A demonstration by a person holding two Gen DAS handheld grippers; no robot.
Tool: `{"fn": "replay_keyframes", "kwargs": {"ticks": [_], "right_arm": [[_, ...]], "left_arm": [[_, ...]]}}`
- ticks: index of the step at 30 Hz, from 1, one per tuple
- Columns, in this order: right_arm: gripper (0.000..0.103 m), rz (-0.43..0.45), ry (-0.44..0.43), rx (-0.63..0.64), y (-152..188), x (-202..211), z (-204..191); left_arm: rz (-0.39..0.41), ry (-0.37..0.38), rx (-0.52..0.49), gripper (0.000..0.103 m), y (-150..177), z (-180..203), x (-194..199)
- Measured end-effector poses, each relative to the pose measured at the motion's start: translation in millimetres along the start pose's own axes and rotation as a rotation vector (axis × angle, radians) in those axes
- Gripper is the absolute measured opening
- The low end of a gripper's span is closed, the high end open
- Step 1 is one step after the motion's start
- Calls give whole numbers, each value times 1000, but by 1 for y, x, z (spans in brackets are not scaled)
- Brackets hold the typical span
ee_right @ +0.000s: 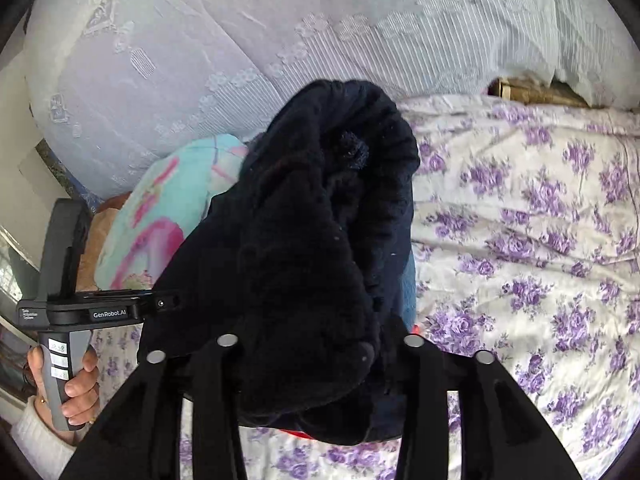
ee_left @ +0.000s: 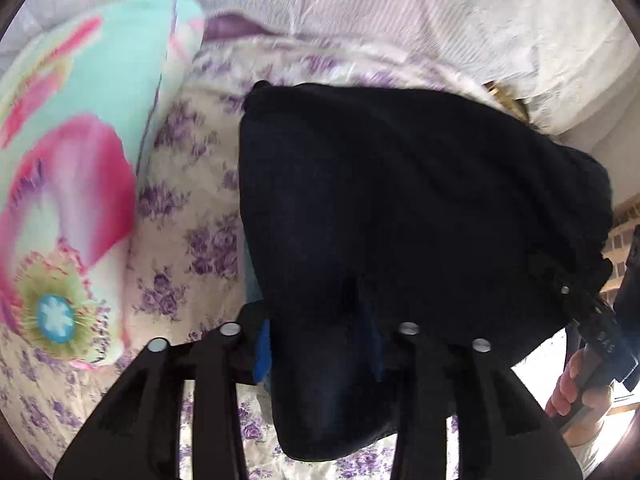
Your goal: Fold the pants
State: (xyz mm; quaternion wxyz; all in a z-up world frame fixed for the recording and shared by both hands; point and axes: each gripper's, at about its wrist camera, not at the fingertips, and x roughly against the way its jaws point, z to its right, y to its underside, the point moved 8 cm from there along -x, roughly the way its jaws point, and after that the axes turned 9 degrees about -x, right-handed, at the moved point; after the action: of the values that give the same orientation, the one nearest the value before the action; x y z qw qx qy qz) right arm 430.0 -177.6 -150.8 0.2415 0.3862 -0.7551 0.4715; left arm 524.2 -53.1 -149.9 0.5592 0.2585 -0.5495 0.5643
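The dark navy pants (ee_left: 400, 208) hang bunched above the flowered bed, stretched between my two grippers. In the left wrist view my left gripper (ee_left: 320, 332) has the cloth between its jaws; a blue pad (ee_left: 262, 348) shows bare beside the fabric, so the jaws stand apart around it. The right gripper's body (ee_left: 600, 344) and the hand holding it (ee_left: 568, 392) show at the right edge. In the right wrist view the fleecy pants (ee_right: 304, 248) pile over my right gripper (ee_right: 320, 352), whose jaws are spread around the cloth. The left gripper's body (ee_right: 112, 308) is at the left.
A purple-flowered bed sheet (ee_right: 520, 240) lies under everything. A turquoise and pink pillow (ee_left: 72, 184) sits left of the pants. A white embroidered cover (ee_right: 200, 60) runs along the far side. A wooden edge (ee_right: 532, 92) peeks out at the back right.
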Motion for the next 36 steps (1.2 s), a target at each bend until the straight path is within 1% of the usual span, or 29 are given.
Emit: {"fn": "replay_keyframes", "kwargs": {"ticks": [2,3,4,5,6,8,9,10,11,12,13,15,16,17,21,24,26,28,30,36], "right_arm": [[54,29,-46,1,-1,1,5],[58,20,-43,3,-3,3,6],[63,0,-26,-1,-6,5,8],[63,-19,-28,-6,-8,10,6],[63,-17,-25,-1,-10,18,2],[64,41,-1,31,-16,45,-8],[65,79,-1,52,-18,64,-14],[73,118,8,64,-19,83,-20],[83,162,29,70,-18,103,-25],[86,205,54,72,-15,122,-29],[90,238,82,80,-8,139,-33],[96,251,149,99,15,164,-40],[97,243,185,102,29,173,-43],[98,228,218,101,47,178,-43],[98,146,320,73,124,190,-42],[98,131,366,62,175,203,-40],[98,123,354,54,202,215,-42],[98,119,358,57,218,227,-45],[98,127,368,50,226,238,-42],[98,178,367,23,231,268,-41]], "left_arm": [[52,32,41,61,6,-8,-1],[65,63,57,61,7,-10,3],[75,56,63,60,8,-11,10],[91,23,56,58,9,-12,19],[112,-2,41,58,10,-10,30],[169,-6,29,59,15,-6,61],[196,-18,18,62,21,-1,79],[218,-38,2,65,27,5,96],[235,-66,-16,75,35,12,110],[256,-103,-36,84,44,21,126],[277,-143,-69,88,55,34,142],[304,-210,-118,97,82,56,166],[310,-241,-126,98,97,66,176],[313,-256,-133,98,114,79,185],[300,-276,-98,98,181,116,200],[254,-326,-60,98,229,128,199],[227,-330,-50,98,254,136,197],[208,-325,-46,98,273,142,197],[200,-318,-48,98,285,148,201],[242,-320,-52,98,293,161,223]]}}
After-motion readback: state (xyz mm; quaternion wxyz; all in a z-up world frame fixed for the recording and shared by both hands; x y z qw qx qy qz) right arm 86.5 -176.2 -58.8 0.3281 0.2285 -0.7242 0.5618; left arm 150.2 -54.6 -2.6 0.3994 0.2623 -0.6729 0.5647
